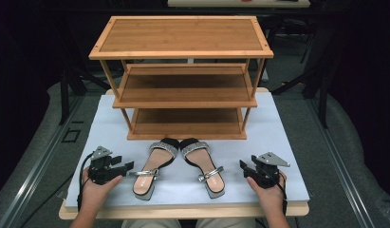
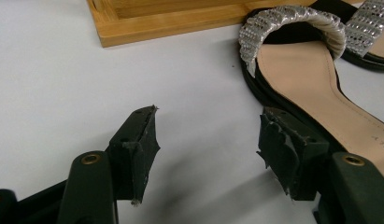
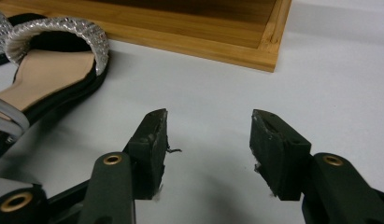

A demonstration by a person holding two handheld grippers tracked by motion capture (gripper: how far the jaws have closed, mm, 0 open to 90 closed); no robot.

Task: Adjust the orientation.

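Two sandals, the left sandal (image 1: 152, 168) and the right sandal (image 1: 204, 166), are laid side by side just before the wooden rack (image 1: 183, 76), flanked by the left gripper (image 1: 128, 164) and right gripper (image 1: 243, 165), whose fingers are spread with nothing pinched.

**Sandals between grippers, rack behind**

Two sandals side by side on table (image 1: 283, 142): left sandal (image 1: 153, 167), right sandal (image 1: 203, 166), toes just before shoe rack (image 1: 183, 76). Left gripper (image 1: 127, 165) left of pair, right gripper (image 1: 242, 165) right, both apart from sandals.
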